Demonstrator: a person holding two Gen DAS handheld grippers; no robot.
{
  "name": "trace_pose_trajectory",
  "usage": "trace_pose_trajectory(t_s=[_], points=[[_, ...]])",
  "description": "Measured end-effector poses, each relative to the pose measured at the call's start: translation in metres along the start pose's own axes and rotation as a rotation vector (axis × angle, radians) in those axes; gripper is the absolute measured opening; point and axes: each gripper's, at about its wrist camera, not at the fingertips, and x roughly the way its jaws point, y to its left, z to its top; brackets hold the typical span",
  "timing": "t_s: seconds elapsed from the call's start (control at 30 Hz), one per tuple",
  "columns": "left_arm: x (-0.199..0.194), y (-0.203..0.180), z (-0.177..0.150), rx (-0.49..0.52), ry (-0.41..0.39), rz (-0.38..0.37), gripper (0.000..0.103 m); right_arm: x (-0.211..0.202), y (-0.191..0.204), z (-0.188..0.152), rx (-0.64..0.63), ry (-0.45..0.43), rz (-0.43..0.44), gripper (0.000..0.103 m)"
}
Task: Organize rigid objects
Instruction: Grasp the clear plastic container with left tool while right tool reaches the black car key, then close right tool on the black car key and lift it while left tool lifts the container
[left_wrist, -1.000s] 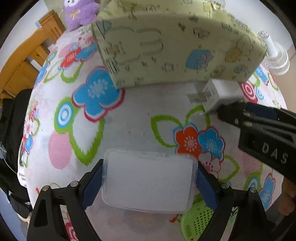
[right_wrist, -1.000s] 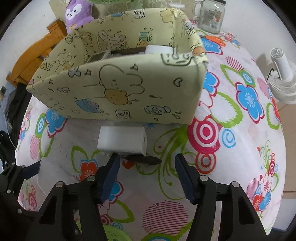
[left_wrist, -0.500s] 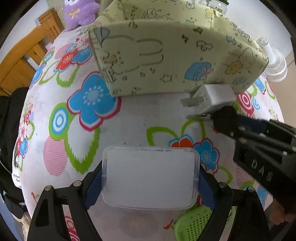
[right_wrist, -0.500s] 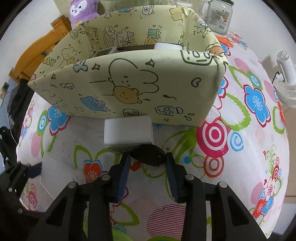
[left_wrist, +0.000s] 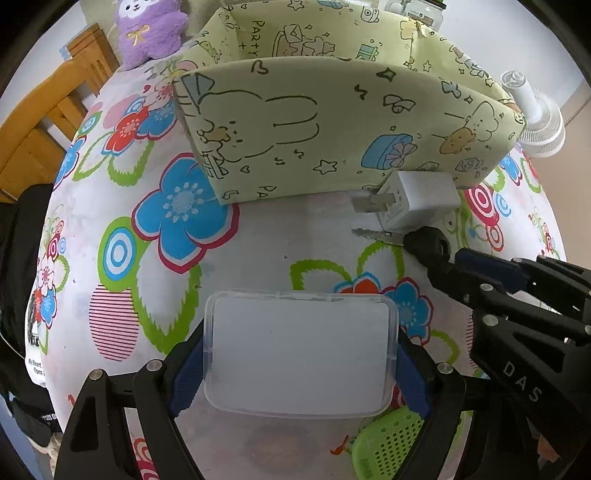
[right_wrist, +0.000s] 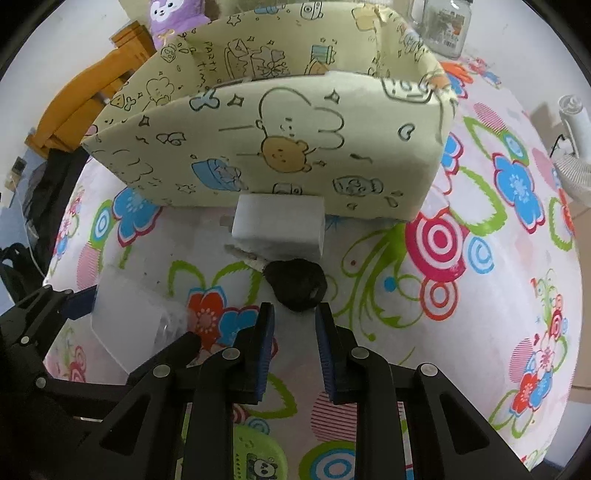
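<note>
My left gripper (left_wrist: 299, 354) is shut on a clear plastic box (left_wrist: 301, 350), held just above the flowered tablecloth. My right gripper (right_wrist: 293, 314) has its jaws narrowly apart, with the black head of a key (right_wrist: 297, 282) at their tips; I cannot tell if the pads touch it. The key (left_wrist: 424, 242) lies beside a white charger plug (right_wrist: 279, 227), which rests against the front wall of a yellow cartoon-print storage box (right_wrist: 280, 147). The storage box (left_wrist: 347, 129) stands behind both objects. The right gripper shows at the right of the left wrist view (left_wrist: 458, 262).
A green perforated item (left_wrist: 388, 443) lies under the left gripper. A purple plush toy (left_wrist: 151, 29) and a glass jar (right_wrist: 443, 26) stand behind the storage box. A white fan (left_wrist: 532, 114) is off to the right, a wooden chair (left_wrist: 40, 125) at left.
The right gripper's jaws narrowed from wide open around the key's black head. The left gripper kept hold of the clear box and drew back slightly.
</note>
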Motion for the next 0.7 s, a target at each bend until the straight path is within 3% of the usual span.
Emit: trace_pose_trajectory(t_s=[0.1,0.2,0.47,0.53,0.57,0.7], points=[[-0.003,0.004,-0.004,0.009,-0.005,-0.002,0.089,0.003,-0.004,0.005,-0.004,0.003,-0.014,0.044],[-0.002,0.005,0.000,0.021,-0.005,0.010,0.089,0.007,-0.002,0.008,-0.015,0.001,-0.029,0.050],[0.006,0.008,0.014,0.032,-0.004,0.031,0.089,0.019,0.012,0.027,-0.059,-0.010,-0.063,0.050],[0.010,0.007,0.016,0.033,0.001,0.033,0.089,0.020,0.017,0.030,-0.074,-0.014,-0.068,0.047],[0.012,0.007,0.017,0.034,0.004,0.033,0.089,0.020,0.020,0.031,-0.084,-0.017,-0.067,0.040],[0.016,0.011,0.018,0.034,0.004,0.027,0.089,0.024,0.029,0.035,-0.084,-0.012,-0.071,0.039]])
